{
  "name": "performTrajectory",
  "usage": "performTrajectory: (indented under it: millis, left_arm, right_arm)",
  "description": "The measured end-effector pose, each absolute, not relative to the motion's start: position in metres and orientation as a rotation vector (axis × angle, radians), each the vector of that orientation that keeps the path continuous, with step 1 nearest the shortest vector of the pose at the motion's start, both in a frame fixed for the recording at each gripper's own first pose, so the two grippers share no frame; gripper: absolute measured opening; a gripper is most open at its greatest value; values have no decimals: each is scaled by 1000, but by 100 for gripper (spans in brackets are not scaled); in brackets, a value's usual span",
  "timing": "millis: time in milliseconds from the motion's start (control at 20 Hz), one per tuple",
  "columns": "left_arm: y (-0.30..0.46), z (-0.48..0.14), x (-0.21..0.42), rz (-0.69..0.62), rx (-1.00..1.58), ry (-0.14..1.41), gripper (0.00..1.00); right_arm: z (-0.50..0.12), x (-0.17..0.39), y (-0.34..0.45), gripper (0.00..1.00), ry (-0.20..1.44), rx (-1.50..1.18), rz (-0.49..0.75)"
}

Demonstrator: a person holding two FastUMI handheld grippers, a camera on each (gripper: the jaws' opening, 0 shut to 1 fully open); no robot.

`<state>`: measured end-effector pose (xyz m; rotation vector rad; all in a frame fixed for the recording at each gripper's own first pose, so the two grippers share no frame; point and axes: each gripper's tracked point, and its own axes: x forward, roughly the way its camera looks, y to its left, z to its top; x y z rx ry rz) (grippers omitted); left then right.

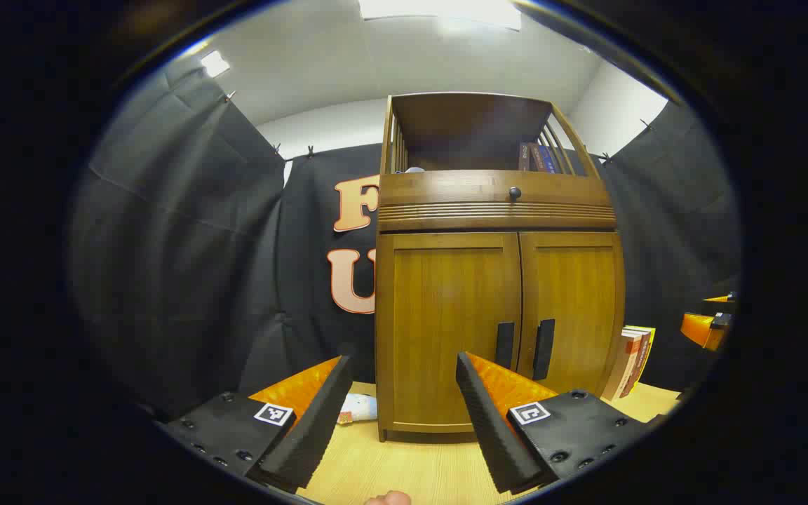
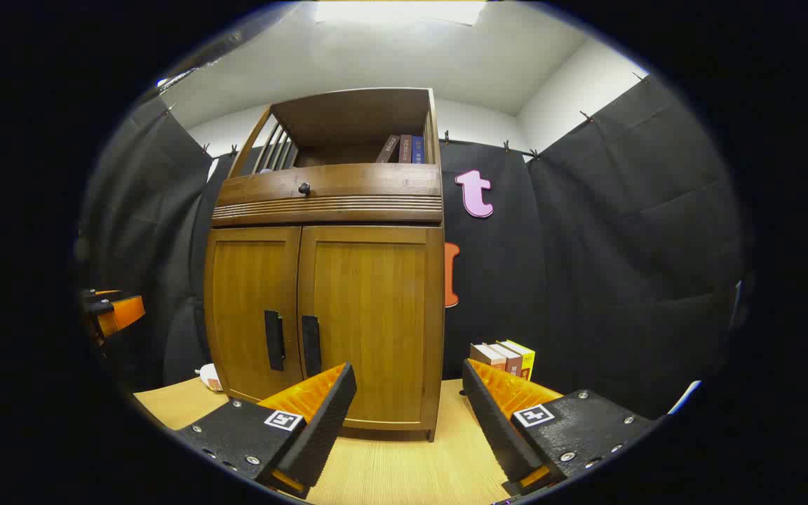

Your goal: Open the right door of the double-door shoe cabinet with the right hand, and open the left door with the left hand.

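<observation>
Booth interior. Walls: black cloth (image 2: 607,231), clipped along the top edge, creased. Behind: white wall (image 2: 565,91) and white ceiling (image 1: 348,56) with a bright light panel (image 1: 439,10) (a second, smaller light (image 1: 214,63) at left). Surface: pale wood-grain tabletop (image 2: 404,470).

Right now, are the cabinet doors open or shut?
Shut. The left door and right door lie flush, meeting at the middle seam, their handles side by side; nothing inside shows.
</observation>
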<state>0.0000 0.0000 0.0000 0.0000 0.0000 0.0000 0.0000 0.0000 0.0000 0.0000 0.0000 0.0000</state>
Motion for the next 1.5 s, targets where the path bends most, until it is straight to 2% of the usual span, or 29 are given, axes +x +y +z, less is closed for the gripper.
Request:
performTrajectory:
  millis: [50,100,150,200,250,350,400,450,500,600,650,700,750,800,900,950,1100,1150,1200,1250,1300,1350,1400,1500]
  left_arm:
    - [0,0,0,1,1,0,94]
    - [0,1,1,-1,0,-2,94]
    - [-1,1,2,-1,-2,-4,94]
    - [-1,2,3,-2,-3,-7,94]
    - [-1,3,4,-2,-3,-9,94]
    - [-1,1,5,0,-3,-7,94]
    - [-2,1,6,0,-3,-7,94]
    - [-1,0,6,0,-4,-7,94]
    - [-1,1,7,0,-4,-7,94]
    - [-1,1,9,-2,-5,-7,94]
    - [-2,0,10,-3,-6,-7,94]
    - [-2,1,11,-3,-6,-7,95]
    - [-2,0,10,-3,-4,-7,96]
    - [-3,1,10,-3,-2,-8,96]
    - [-2,-1,12,-2,4,-7,95]
    - [-1,-1,11,-1,6,-6,94]
    - [-1,-2,11,1,3,-3,94]
    - [0,-3,11,1,3,-2,94]
    - [1,-3,11,4,5,-3,94]
    - [2,-1,11,7,8,-3,96]
    - [3,-2,11,9,10,-2,96]
    - [3,-1,11,12,11,-2,96]
    - [4,-1,10,13,9,-2,96]
    - [4,-2,7,18,4,-1,94]
  right_arm:
    - [-1,0,0,98,1,0,-2]
    - [0,1,-1,94,3,0,-3]
    - [-1,2,0,98,3,1,-3]
    - [-1,2,0,94,4,3,-3]
    - [-1,3,1,98,3,5,-2]
    - [0,5,1,98,1,5,-1]
    - [1,5,0,94,0,2,-2]
    - [1,6,0,98,-2,0,-3]
    - [2,6,1,94,-3,-2,-3]
    - [2,7,0,94,-2,-2,-4]
    - [1,8,0,98,0,0,-3]
    - [1,8,1,94,-1,1,-4]
    - [1,9,0,93,0,1,-5]
    - [0,9,-1,98,1,-1,-5]
    - [0,9,0,98,3,0,-5]
    - [0,9,0,94,2,-1,-7]
    - [1,10,0,94,1,-2,-5]
    - [0,11,2,98,2,0,-1]
    - [1,12,3,94,3,1,3]
    - [1,13,5,98,6,1,8]
    - [4,15,5,94,5,-3,12]
    - [6,18,5,98,0,-7,17]
    - [10,21,8,93,-4,-6,28]
    - [17,30,20,98,-12,8,66]
